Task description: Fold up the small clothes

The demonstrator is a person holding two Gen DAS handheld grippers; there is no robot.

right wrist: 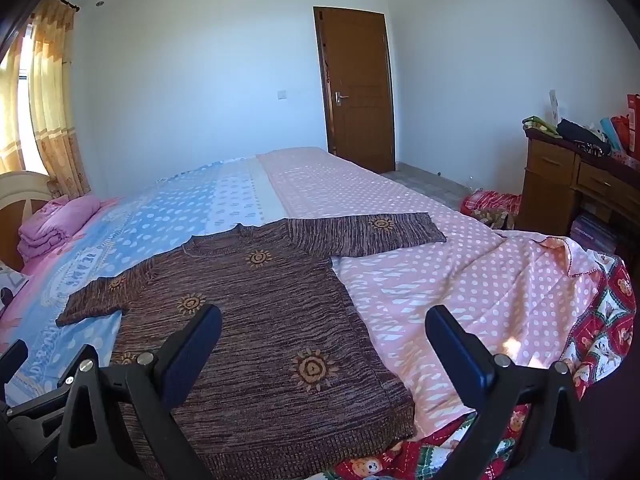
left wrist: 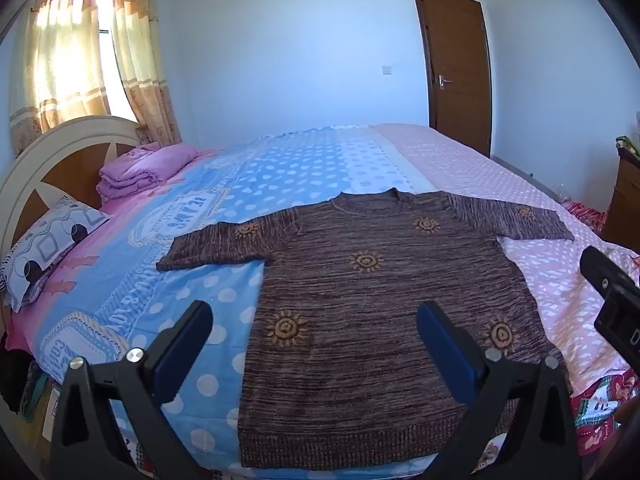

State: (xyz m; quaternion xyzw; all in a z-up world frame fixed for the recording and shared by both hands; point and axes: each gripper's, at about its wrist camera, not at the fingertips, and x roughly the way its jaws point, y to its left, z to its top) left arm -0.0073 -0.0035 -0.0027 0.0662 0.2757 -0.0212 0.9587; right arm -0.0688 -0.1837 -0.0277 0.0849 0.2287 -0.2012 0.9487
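- The sweater in front of the fingers is brown with orange suns.
- The sheet is blue and pink with white dots.
- The blanket is purple.

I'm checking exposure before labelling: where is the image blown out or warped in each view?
Left wrist view: the curtained window is blown out by sunlight, the door bows from fisheye distortion, and the brown sweater stays sharp. Right wrist view: the window glares at the left edge, a small sun patch lies on the pink bedspread.
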